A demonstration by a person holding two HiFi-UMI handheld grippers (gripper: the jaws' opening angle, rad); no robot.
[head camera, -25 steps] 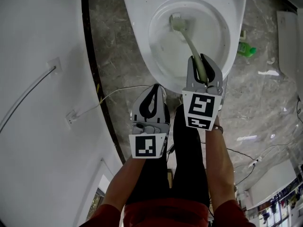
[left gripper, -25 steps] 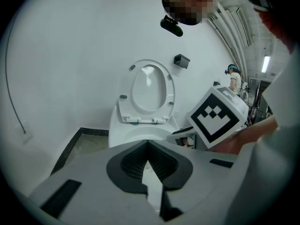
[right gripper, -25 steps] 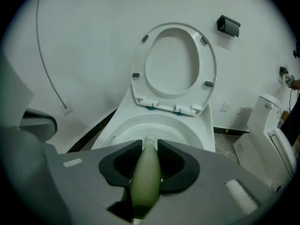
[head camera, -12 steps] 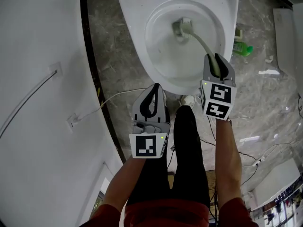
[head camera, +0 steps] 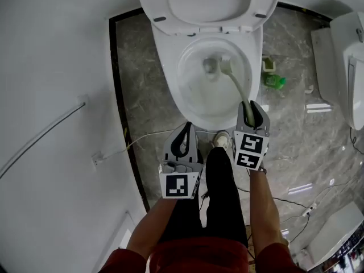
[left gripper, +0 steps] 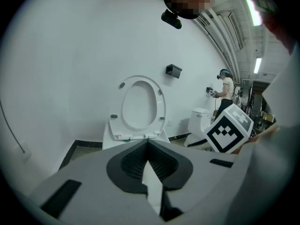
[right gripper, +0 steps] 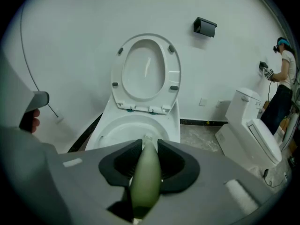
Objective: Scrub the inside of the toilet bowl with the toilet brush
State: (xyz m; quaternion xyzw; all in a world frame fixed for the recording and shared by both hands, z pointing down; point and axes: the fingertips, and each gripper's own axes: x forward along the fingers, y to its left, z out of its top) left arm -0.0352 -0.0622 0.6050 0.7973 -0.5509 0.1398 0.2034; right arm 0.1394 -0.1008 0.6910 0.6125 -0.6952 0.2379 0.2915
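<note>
Stood over the toilet (head camera: 162, 56), looking steeply down. Pinched the brush (head camera: 238, 87) in the right claw (head camera: 250, 108), pads clamped on the pale green handle from both sides. Showed the same in the right gripper view, with the shaft lying between the ribbed pads and pointing at the bowl (head camera: 193, 90). Angled the handle from the claw, at the near right rim, down and inward. Had the brush head low in the bowl, just beside the drain hole at the far side; could not tell bristle contact with the porcelain.

Held the left claw (head camera: 186, 127) pressed together on nothing, tip against tip, over the floor (head camera: 142, 78) just in front of the toilet, left of the right claw and apart from the bowl. Left the seat (head camera: 209, 4) raised upright.

Saw a green bottle (head camera: 274, 81) lying on the grey marble floor right of the toilet, a thin cable (head camera: 145, 135) trailing across the floor on the left, and a second toilet (head camera: 347, 61) farther right. Caught, in both gripper views, a black box (right gripper: 205, 27) mounted on the white wall and another person (right gripper: 283, 78) standing well off by that wall.
</note>
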